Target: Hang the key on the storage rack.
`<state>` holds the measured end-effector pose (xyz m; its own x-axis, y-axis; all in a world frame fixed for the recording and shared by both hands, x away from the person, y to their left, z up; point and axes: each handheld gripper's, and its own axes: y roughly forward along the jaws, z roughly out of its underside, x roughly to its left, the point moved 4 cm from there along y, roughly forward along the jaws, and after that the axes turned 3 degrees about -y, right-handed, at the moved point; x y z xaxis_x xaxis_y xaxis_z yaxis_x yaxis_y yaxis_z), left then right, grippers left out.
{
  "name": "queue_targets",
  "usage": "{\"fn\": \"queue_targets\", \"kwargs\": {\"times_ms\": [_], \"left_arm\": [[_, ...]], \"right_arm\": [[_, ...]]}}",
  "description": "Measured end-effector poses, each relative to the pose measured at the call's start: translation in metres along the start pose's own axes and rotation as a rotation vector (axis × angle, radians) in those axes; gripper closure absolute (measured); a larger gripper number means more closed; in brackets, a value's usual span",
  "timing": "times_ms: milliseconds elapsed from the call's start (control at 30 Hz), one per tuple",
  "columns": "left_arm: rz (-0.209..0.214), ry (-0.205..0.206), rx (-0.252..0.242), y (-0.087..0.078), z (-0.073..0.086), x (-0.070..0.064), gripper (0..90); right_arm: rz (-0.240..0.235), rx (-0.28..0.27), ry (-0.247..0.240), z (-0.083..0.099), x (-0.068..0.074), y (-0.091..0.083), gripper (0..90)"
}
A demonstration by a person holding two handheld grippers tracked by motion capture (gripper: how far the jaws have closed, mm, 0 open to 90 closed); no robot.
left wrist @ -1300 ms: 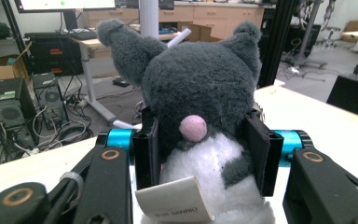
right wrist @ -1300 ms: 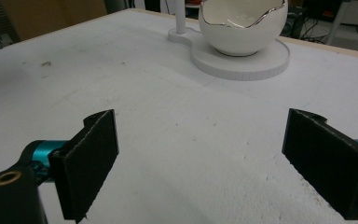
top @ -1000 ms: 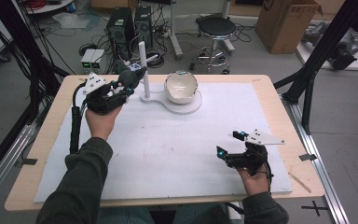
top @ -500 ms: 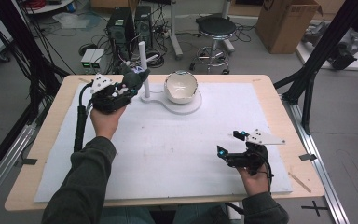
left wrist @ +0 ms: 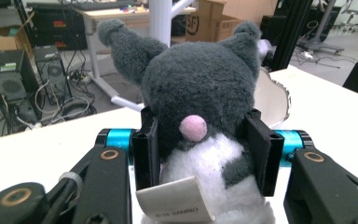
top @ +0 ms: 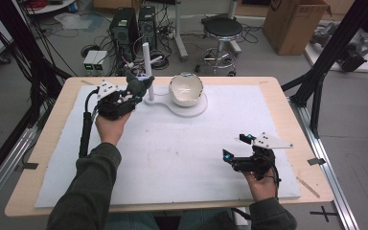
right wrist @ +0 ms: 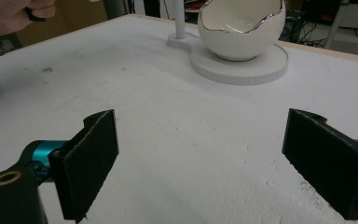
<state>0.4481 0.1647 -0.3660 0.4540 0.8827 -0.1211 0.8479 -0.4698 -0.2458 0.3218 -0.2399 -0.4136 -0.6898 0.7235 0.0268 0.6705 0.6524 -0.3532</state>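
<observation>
- The left gripper (top: 133, 94) carries a grey-and-white plush (left wrist: 196, 140) above the far left of the desk (top: 278, 91), its fingers (left wrist: 145, 147) pinching the toy's body just under the head.
- The plush hangs beside a white post (top: 147, 72), just short of the eggshell-shaped bowl (top: 187, 89) on its white base (top: 199, 109).
- The step in hand appears to be a carry to the bowl. Doing it well likely means passing in front of the post rather than brushing it, keeping the pinch steady, and centring the toy over the jagged rim before lowering.
- The bowl looks light and breakable, so a slow descent seems wise.
- The right gripper (right wrist: 205, 163) rests near the desk's front right, fingers spread wide and holding nothing.
</observation>
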Motion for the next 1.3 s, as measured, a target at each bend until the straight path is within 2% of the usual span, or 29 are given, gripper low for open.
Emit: {"fn": "queue_targets", "kwargs": {"times_ms": [100,300,433,600,967,1133,1300], "left_arm": [[-0.002,0.005,0.014,0.001,0.002,0.001,53.7],[-0.005,-0.016,0.019,0.004,0.004,0.002,53.6],[-0.005,-0.016,0.028,0.006,0.005,0.002,53.5],[-0.021,-0.005,0.054,0.01,0.009,0.002,52.7],[-0.044,-0.015,0.071,0.015,0.014,0.005,52.5],[-0.043,-0.023,0.078,0.018,0.016,0.005,52.3],[-0.038,-0.011,0.103,0.023,0.021,0.003,52.3]], "right_arm": [[0.0,-0.002,-0.002,0.0,0.0,0.0,10.0],[0.001,-0.003,-0.006,0.0,0.0,0.0,10.0],[0.003,-0.003,-0.003,0.0,0.0,0.0,10.0],[-0.001,-0.005,-0.005,0.0,0.0,0.0,10.0],[-0.003,-0.005,-0.004,0.0,0.0,-0.001,10.0],[-0.003,-0.003,-0.001,0.0,0.0,-0.001,10.0],[-0.005,0.0,-0.001,0.0,0.0,0.0,10.0]]}}
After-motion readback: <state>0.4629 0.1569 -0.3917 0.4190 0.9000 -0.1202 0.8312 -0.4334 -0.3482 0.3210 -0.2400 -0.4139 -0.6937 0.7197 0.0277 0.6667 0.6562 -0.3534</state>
